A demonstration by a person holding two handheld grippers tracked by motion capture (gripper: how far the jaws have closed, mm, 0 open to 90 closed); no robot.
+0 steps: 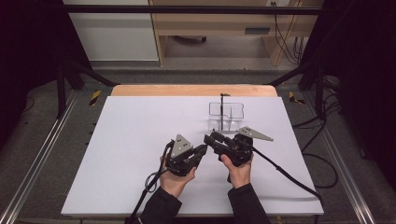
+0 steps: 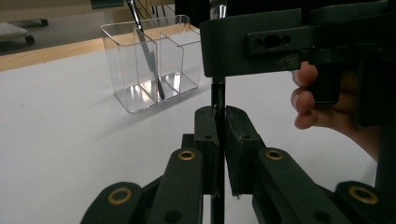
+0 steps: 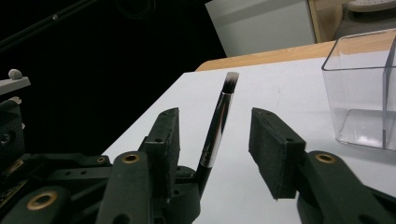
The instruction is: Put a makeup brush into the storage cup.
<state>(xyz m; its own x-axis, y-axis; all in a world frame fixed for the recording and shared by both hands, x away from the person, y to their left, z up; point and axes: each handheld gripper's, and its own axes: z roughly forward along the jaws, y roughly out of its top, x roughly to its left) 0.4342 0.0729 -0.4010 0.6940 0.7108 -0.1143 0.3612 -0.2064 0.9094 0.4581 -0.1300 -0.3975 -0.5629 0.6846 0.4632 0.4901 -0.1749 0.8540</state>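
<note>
**Makeup brush passed between two grippers at mid-table**

Two dark-sleeved forearms come in over the near edge of the white table (image 1: 116,154), the hands close together just right of its middle. The left gripper (image 1: 201,150) sits low in a cupped hand, pointing toward the right one, its grey three-cornered plate facing up. In the left gripper view its matte black jaws are clamped tight on the thin black handle of a makeup brush (image 2: 217,100), which stands upright between the pads.

The right gripper (image 1: 209,138) is held from below, fingers curled under its body, its nose turned toward the left gripper so the two nearly meet. In the right gripper view its blocky, foam-faced jaws stand apart on either side of the same brush (image 3: 218,123), not touching it. The shiny metal ferrule and the dark, pale-tipped bristles lean slightly between them.

Farther on, toward the far right part of the table, stands a clear plastic organiser (image 1: 227,114) with square compartments. Another slim dark brush (image 2: 148,56) leans inside it against a divider.
</note>
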